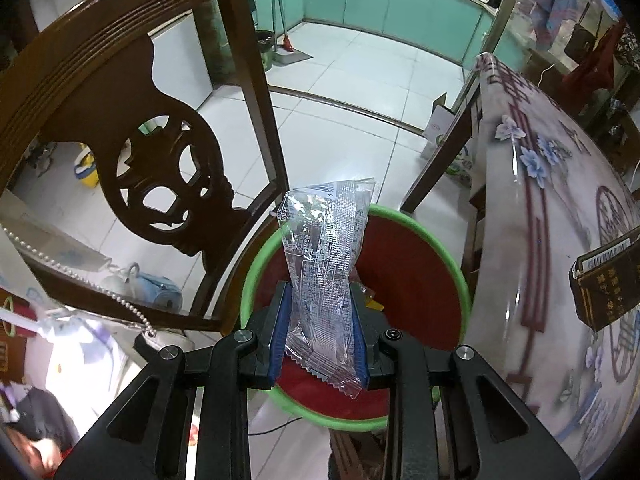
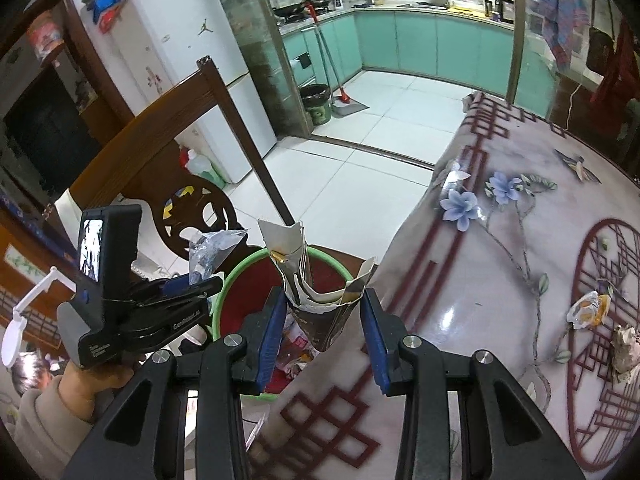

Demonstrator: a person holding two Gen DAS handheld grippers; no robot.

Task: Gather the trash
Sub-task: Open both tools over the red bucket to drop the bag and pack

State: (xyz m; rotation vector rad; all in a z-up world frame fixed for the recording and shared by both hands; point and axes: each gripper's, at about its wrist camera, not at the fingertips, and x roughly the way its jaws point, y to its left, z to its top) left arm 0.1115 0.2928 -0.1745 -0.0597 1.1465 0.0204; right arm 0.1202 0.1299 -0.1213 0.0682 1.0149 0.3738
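Note:
My left gripper (image 1: 320, 292) is shut on a clear crinkled plastic wrapper (image 1: 324, 248) that stands up between its blue pads. It hangs right above a red bin with a green rim (image 1: 440, 248). My right gripper (image 2: 324, 300) is shut on a torn dark carton (image 2: 320, 292) with its flaps open, over the table edge beside the bin (image 2: 236, 268). The right wrist view shows the left gripper (image 2: 208, 280) with its wrapper (image 2: 212, 248) at the bin's left rim. The carton (image 1: 604, 284) also shows at the right edge of the left wrist view. Some scraps lie inside the bin.
A carved wooden chair (image 1: 132, 128) stands close on the bin's left. The flowered table (image 2: 500, 264) is on its right, with two crumpled scraps (image 2: 588, 310) (image 2: 624, 354) on it. White tiled floor (image 1: 340, 92) runs to the kitchen. A hand and sleeve (image 2: 60, 408) hold the left gripper.

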